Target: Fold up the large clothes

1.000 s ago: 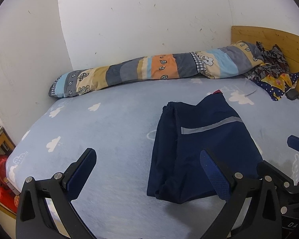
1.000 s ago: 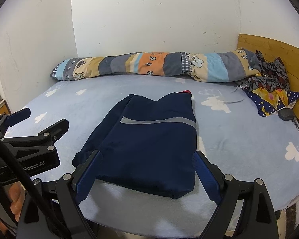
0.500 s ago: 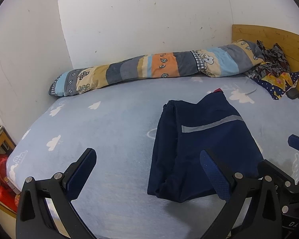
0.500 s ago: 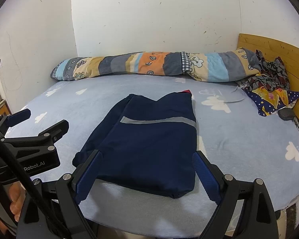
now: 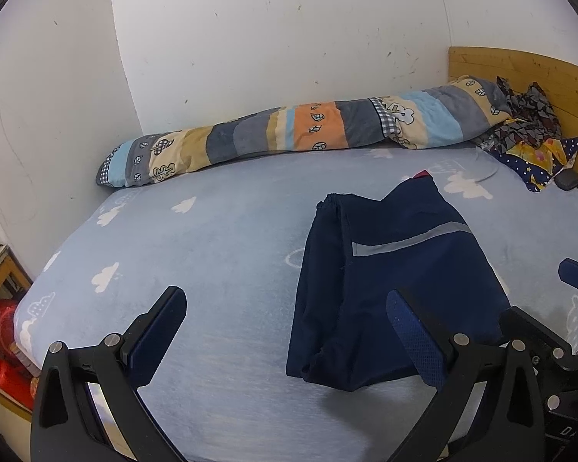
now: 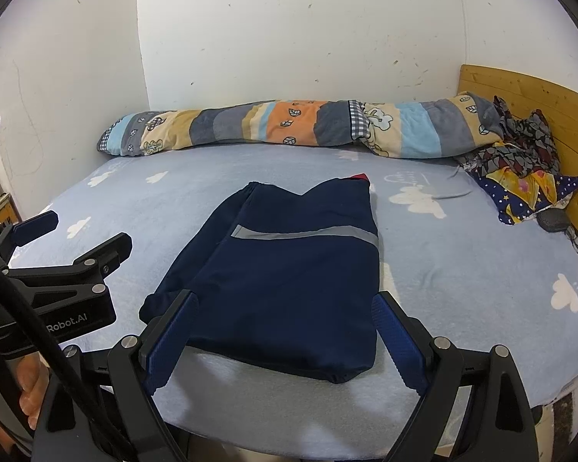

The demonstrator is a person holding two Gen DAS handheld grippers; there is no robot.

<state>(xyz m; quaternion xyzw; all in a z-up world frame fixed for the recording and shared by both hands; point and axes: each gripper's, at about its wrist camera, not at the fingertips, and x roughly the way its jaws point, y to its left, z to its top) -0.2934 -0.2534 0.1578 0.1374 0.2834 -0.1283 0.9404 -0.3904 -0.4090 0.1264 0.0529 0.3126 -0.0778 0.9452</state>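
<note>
across the blue cloud-print bed a long patchwork bolster lines the far wall. near the front edge lies the folded navy garment, grey stripe up, flat and untouched. right gripper hovers level at its near hem, fingers spread wide, holding nothing. left gripper sits to the garment's left, likewise wide apart and empty, over bare sheet.

Folded navy garment with grey stripe lies flat on the bed.

Bare sheet left of folded garment.
</note>
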